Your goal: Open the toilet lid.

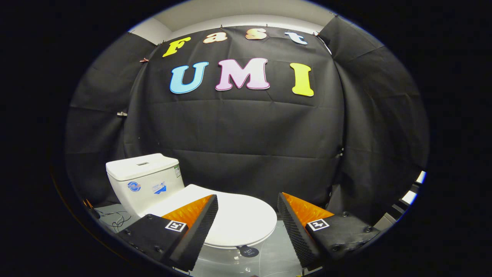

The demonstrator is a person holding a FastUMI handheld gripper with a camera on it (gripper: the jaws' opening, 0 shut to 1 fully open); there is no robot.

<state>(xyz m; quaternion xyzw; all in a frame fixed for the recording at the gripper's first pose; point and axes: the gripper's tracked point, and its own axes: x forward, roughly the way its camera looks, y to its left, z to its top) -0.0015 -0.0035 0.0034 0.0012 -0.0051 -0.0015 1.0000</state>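
A white toilet stands on the floor ahead of me, its tank [144, 181] at the back left. The white lid [240, 215] lies flat and closed over the bowl, its front rim reaching between my two fingers. A small dark round tag [248, 251] hangs at the lid's front edge. My gripper [248, 202] is open, the fingers spread wide above the lid's front part with nothing held. The left finger [192, 227] overlaps the lid's left side; the right finger [303, 227] stands past its right rim.
Black cloth walls close in behind and on both sides of the toilet. Loose cables [117, 219] lie on the grey floor [276, 254] left of the tank. A striped edge [413, 192] shows low at the far right.
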